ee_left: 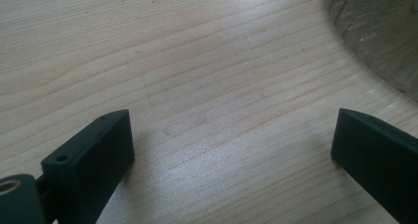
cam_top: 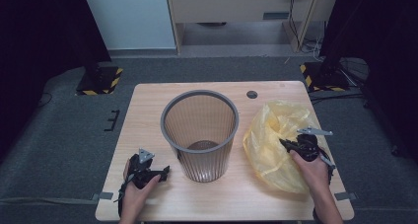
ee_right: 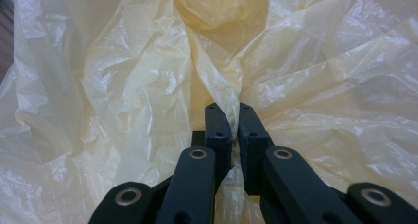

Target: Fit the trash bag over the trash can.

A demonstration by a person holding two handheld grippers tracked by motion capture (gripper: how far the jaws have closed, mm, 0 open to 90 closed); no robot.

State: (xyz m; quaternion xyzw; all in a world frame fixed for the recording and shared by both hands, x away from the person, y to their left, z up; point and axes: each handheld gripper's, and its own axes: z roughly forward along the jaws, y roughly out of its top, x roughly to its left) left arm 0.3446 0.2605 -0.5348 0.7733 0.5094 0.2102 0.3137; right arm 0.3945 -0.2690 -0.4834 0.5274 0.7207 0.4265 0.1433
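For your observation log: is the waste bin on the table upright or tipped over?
Upright. The bin stands on its narrow base on the table, its round rim facing up and its inside bottom visible through the opening.

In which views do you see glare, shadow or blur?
High view: dim at the edges, soft overall, the table evenly lit. Left gripper view: pale sheen on the wood, soft shadow beside the jaws, basket blurred. Right gripper view: bright glints on the yellow bag, near jaws slightly soft.
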